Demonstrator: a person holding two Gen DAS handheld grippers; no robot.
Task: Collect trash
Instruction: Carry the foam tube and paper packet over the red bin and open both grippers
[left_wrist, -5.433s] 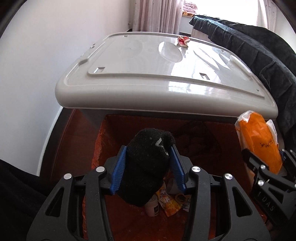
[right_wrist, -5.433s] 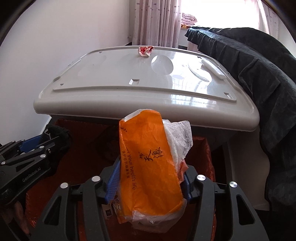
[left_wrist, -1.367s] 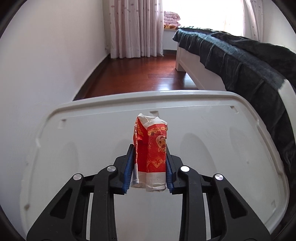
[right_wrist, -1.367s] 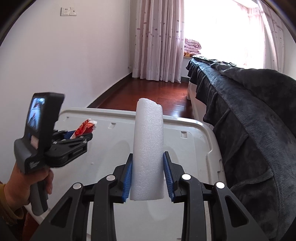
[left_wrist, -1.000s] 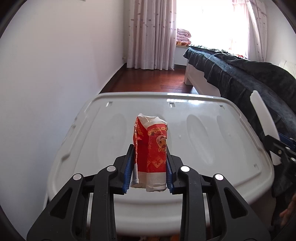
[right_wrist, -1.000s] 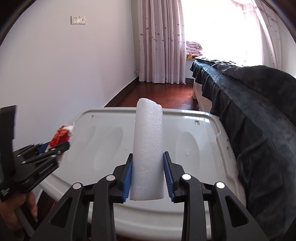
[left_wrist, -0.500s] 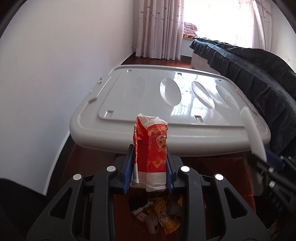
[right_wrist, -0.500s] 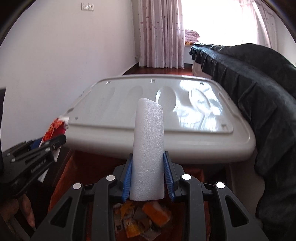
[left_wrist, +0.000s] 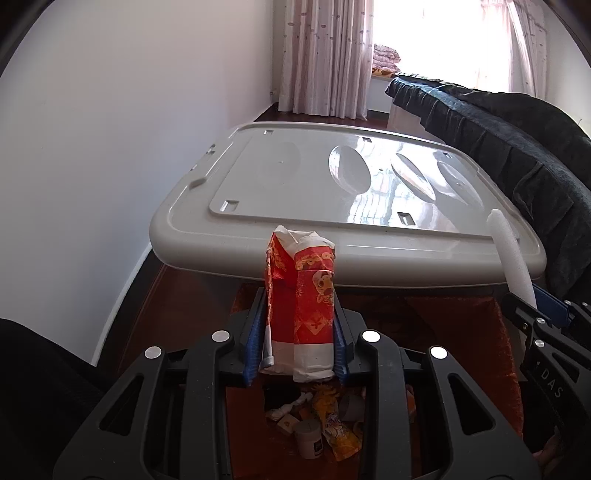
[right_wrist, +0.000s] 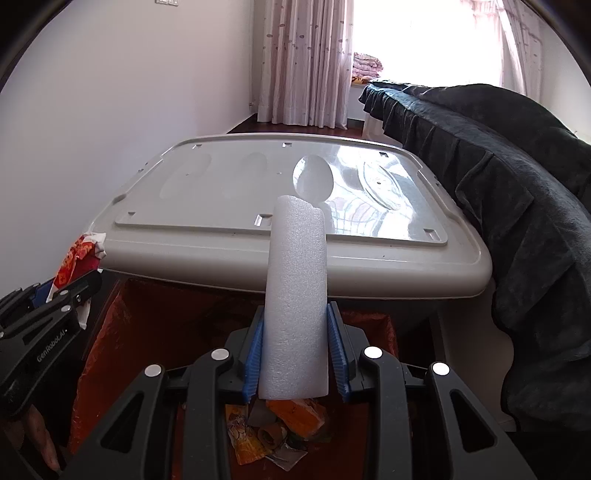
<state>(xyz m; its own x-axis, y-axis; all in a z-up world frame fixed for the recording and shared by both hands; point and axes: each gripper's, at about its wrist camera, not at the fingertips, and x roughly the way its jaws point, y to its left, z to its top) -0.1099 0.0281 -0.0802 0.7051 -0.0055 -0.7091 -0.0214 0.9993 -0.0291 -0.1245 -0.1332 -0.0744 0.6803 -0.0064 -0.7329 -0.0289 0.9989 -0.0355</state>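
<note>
My left gripper is shut on a crumpled red and white paper packet and holds it above the orange-lined trash bin. My right gripper is shut on a white foam tube, upright, also above the bin. The foam tube shows at the right of the left wrist view. The red packet shows at the left of the right wrist view. Several wrappers, a small white cup and an orange bag lie in the bin.
A large grey plastic lid lies just beyond the bin; it also shows in the right wrist view. A bed with a dark blanket runs along the right. A white wall is on the left, curtains and a window behind.
Both grippers have drawn back from over the grey lid and tilted down, so the bin and its trash show below. Each still holds its item.
</note>
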